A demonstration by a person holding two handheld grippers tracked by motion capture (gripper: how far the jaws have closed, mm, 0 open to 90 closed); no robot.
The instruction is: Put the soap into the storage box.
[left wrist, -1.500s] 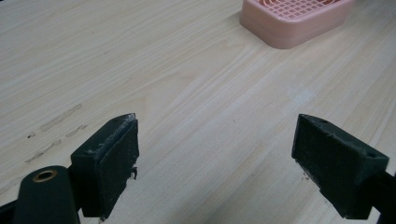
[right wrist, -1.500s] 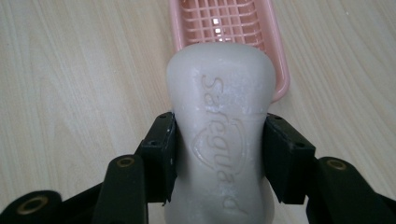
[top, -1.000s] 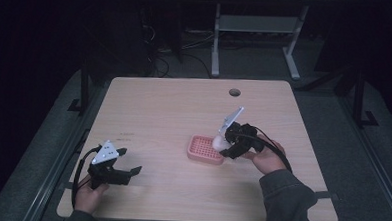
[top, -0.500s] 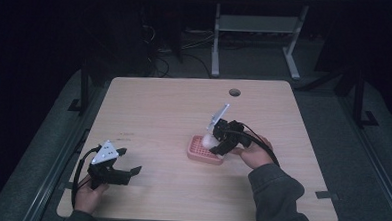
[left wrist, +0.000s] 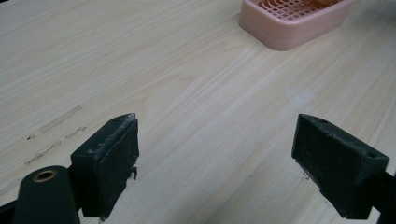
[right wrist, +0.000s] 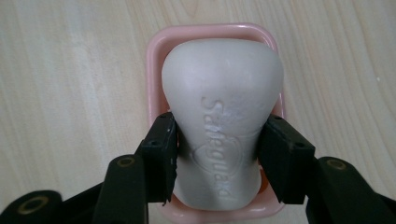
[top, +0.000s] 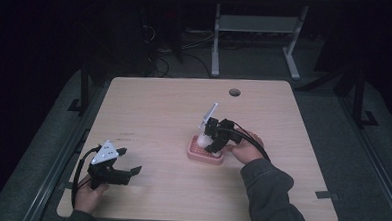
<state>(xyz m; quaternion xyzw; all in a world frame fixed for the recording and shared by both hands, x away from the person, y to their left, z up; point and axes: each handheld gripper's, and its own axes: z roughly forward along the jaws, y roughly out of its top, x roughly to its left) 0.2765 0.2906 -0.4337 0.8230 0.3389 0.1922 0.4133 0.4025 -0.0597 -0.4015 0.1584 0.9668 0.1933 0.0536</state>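
Since a second ago the right gripper [top: 208, 143] has swung in from just right of the soap dish [top: 205, 153] to directly over it, carrying the soap bar [top: 202, 140] with it; left gripper [top: 126, 161] hasn't budged.

Right gripper view: jaws clamped on both narrow sides of the white soap bar [right wrist: 223, 126], embossed face up (reads "Safeguard"). The bar sits over the pink dish [right wrist: 156, 60], lined up with the dish's long axis, and the dish rim shows around the bar's far end and near end. Can't tell whether the bar touches the dish grid or hangs just above it.

High view: the dish sits right of centre on the wooden table [top: 159, 109], well short of the round cable hole [top: 234, 92] at the far edge. The right hand [top: 245, 148] is just right of the dish, sleeve trailing to the near edge.

Left gripper is well apart from the dish, near the table's near-left corner, held by the left hand [top: 87, 196]. Its jaws are spread wide with nothing between them, only bare table [left wrist: 196, 121]; its view shows a corner of the dish [left wrist: 294, 23] at the top edge.
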